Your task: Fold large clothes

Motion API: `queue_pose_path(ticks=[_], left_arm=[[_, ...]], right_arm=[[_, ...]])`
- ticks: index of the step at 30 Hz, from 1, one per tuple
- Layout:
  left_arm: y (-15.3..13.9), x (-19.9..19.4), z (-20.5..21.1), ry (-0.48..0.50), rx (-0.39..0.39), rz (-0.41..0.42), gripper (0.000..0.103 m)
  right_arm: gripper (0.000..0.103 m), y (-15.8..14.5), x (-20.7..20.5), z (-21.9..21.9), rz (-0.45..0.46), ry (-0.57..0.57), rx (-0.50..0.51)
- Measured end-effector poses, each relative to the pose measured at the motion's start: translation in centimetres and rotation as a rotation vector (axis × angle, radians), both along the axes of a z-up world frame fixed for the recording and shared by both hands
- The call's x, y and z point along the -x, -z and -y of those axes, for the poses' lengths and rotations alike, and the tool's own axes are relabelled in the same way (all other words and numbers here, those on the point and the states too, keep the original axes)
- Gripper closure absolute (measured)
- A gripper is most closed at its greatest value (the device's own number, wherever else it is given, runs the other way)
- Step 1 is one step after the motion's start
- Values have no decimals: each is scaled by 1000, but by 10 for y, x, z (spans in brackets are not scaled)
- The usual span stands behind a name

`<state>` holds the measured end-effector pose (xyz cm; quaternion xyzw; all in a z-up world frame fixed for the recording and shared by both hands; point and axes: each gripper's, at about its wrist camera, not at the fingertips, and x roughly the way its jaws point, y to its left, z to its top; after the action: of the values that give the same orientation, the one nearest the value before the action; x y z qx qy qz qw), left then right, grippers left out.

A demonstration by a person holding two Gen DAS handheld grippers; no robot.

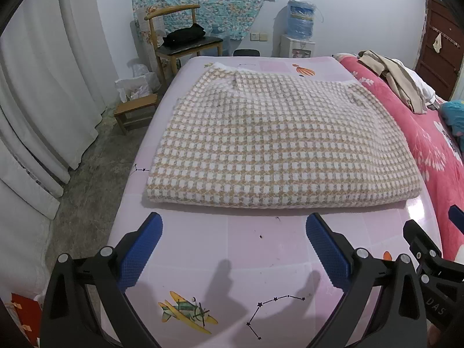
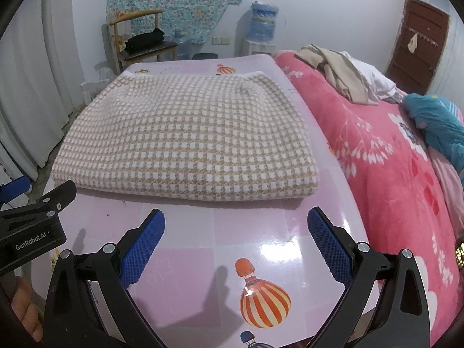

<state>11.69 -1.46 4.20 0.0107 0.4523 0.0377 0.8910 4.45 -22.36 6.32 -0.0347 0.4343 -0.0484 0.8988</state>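
"genrobot.ai" marks left gripper point(image 2: 5, 200), jaws apart near folded sweater point(image 2: 185, 136)

Pink glossy table point(image 1: 261, 249) printed with squares, an airplane, balloons and star lines. A folded checked garment point(image 1: 275, 145), tan and white, lies flat on it, spanning the middle toward the far edge; its near fold runs parallel to the near edge. A pink floral blanket point(image 2: 391, 174) adjoins the table's right edge.
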Motion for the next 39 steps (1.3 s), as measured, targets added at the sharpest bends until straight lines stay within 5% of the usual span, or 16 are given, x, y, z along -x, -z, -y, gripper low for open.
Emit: queue_pose_path(ticks=[39], left_arm=[[-5,3,0,5,-3,12,6]], right_arm=[[8,-2,5,-3,4,-12,8]])
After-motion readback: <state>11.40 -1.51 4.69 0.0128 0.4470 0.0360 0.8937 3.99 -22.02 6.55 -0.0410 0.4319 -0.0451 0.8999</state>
